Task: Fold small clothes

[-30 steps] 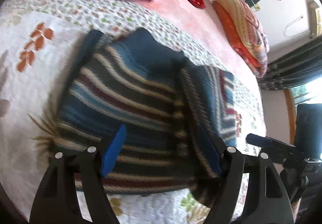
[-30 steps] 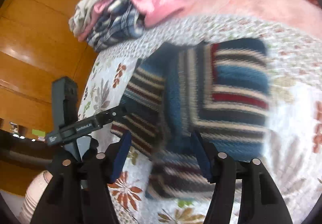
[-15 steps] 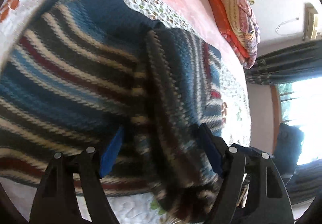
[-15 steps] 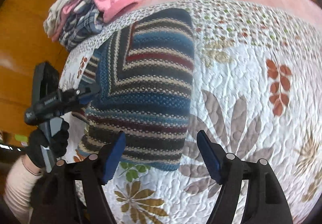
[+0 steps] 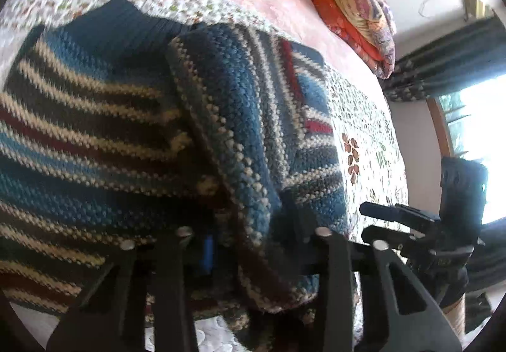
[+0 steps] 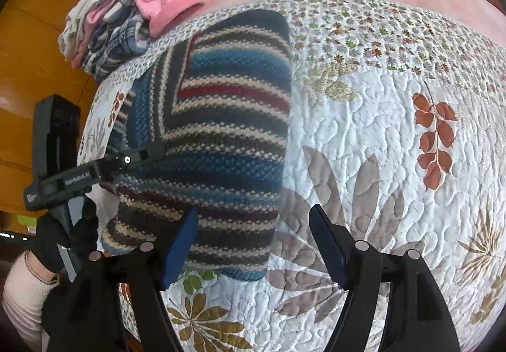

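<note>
The left hand-held gripper (image 5: pixel 249 244) pinches a fold of the blue, cream and maroon striped knitted sweater (image 5: pixel 132 137), which lies on the white floral quilted bedspread (image 5: pixel 363 118); beyond the sweater sits a folded orange patterned quilt (image 5: pixel 351 1).

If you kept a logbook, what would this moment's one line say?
task: fold small clothes | striped sweater: folded on floral quilt | left gripper: closing on sweater fold | right gripper: open, empty, at near hem

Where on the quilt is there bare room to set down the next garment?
Free: the white floral quilt right of the striped sweater, beyond the open right gripper. Crowded: the heap of pink and plaid clothes at the far left corner, and the sweater's left edge, where the left gripper works.
</note>
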Action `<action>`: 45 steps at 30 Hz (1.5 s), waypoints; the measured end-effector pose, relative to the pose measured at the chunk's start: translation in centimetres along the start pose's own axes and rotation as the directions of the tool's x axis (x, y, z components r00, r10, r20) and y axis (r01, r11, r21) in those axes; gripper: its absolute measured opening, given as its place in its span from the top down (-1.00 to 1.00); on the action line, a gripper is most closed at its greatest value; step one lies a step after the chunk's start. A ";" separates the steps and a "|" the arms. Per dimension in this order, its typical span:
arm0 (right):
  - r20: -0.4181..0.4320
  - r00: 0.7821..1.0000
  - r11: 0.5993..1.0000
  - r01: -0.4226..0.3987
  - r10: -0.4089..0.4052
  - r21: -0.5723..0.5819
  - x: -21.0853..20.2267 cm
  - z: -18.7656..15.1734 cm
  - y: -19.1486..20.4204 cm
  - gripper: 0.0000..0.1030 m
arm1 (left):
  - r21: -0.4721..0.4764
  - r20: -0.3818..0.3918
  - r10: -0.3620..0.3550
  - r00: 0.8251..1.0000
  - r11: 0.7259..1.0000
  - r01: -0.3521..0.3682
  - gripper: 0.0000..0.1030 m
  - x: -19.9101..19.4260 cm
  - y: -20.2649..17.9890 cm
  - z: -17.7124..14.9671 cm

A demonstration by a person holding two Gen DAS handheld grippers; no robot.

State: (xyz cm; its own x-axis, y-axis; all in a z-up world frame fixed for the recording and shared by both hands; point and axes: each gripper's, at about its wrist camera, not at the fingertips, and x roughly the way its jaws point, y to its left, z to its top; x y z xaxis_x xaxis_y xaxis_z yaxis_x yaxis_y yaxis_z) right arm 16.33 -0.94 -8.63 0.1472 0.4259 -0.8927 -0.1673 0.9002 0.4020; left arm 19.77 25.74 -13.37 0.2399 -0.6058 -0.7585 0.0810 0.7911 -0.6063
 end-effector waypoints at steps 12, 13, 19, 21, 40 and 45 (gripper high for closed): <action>0.071 0.997 0.999 -0.026 0.024 0.022 -1.2 1.3 0.0 -0.42 | 0.077 0.134 -0.081 0.988 0.995 0.071 0.54 -6.8 -1.3 2.5; 0.073 0.997 0.999 -0.031 0.029 0.021 -1.2 1.3 0.1 -0.42 | 0.078 0.149 -0.080 0.986 0.995 0.068 0.54 -7.8 -0.8 2.7; 0.051 0.998 0.999 -0.047 0.047 0.011 0.0 1.2 0.9 -0.43 | 0.047 0.209 -0.053 0.977 0.998 0.044 0.54 -12.0 2.9 3.4; 0.050 0.995 0.996 -0.088 0.087 0.019 0.4 1.2 1.1 -0.43 | 0.038 0.226 -0.033 0.974 0.999 0.025 0.54 -13.4 4.3 3.3; -0.109 0.985 0.989 -0.143 0.137 -0.048 9.3 -0.7 10.0 0.01 | -0.086 0.149 0.185 0.971 0.981 -0.174 0.40 -11.0 14.7 2.3; -0.114 0.986 0.991 -0.125 0.118 -0.054 10.4 -0.7 10.2 0.03 | -0.108 0.134 0.196 0.971 0.977 -0.182 0.16 -12.8 14.2 1.9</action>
State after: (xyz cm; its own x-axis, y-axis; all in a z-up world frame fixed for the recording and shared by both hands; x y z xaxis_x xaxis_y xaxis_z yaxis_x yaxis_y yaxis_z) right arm 15.48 12.64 -13.95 0.0146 0.5166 -0.8561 -0.2368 0.8336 0.4990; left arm 19.72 44.90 -11.78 0.3788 -0.4222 -0.8236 -0.0687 0.8746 -0.4799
